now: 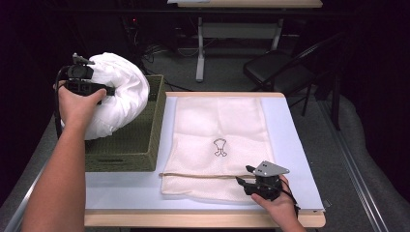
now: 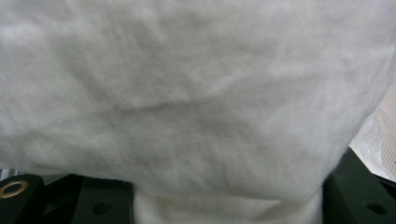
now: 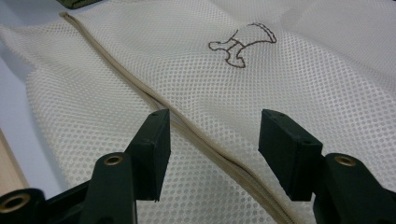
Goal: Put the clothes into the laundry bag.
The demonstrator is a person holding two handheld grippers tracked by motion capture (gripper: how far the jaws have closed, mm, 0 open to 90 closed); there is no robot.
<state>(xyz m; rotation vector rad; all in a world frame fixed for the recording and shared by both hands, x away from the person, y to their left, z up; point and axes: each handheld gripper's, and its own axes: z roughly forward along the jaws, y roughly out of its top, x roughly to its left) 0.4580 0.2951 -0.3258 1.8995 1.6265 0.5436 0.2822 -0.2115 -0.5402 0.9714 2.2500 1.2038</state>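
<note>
White, puffy bundle hangs over the basket at the worktop's left edge, clenched in the left tool; the mesh bag lies flat mid-worktop, with the right tool released and poised over its zip. My worry is the grip: the tool seems to bite only a fold of a big, soft load, so the bundle could sag loose and drop short of the bag or catch the basket rim. The right tool could also pinch mesh rather than the zip and drag the whole bag. The left gripper view adds that cloth is pressed between the jaws, which the high view barely hints at. The right gripper view shows the jaws apart, straddling the zip, with an embroidered mark beyond. The high view alone gives the layout.
</note>
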